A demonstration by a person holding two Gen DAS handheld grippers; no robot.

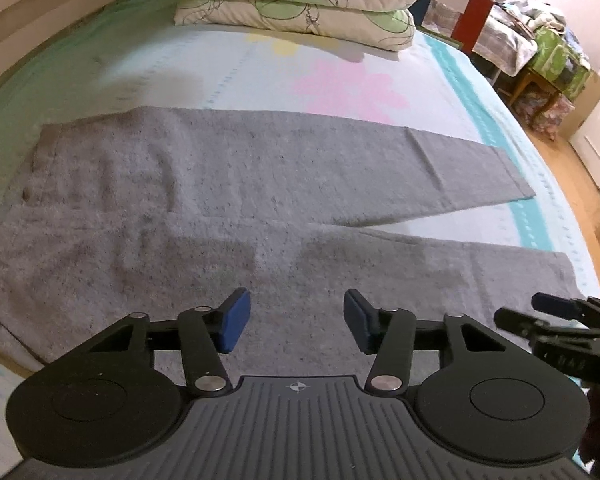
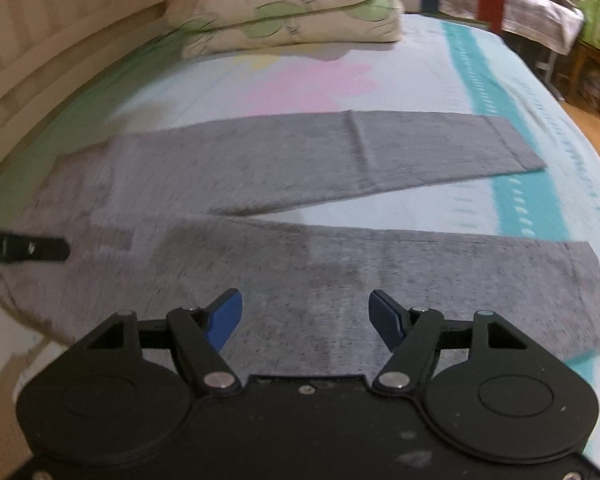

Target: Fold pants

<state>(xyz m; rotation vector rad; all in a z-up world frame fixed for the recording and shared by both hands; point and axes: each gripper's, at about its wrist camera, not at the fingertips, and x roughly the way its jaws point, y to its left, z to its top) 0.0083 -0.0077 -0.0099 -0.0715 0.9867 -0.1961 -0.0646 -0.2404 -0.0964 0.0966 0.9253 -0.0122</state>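
Pants (image 1: 220,184) flat on bed (image 1: 440,80), legs splayed, unfolded.
Left tool (image 1: 296,322) and right tool (image 2: 305,316) above near leg, apart, empty; every fold pending.

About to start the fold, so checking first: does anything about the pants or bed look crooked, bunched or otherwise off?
Nothing serious. The grey pants lie flat on the bedsheet, the two legs splayed in a narrow V rather than together. A faint crease crosses the far leg. The pillows sit clear.
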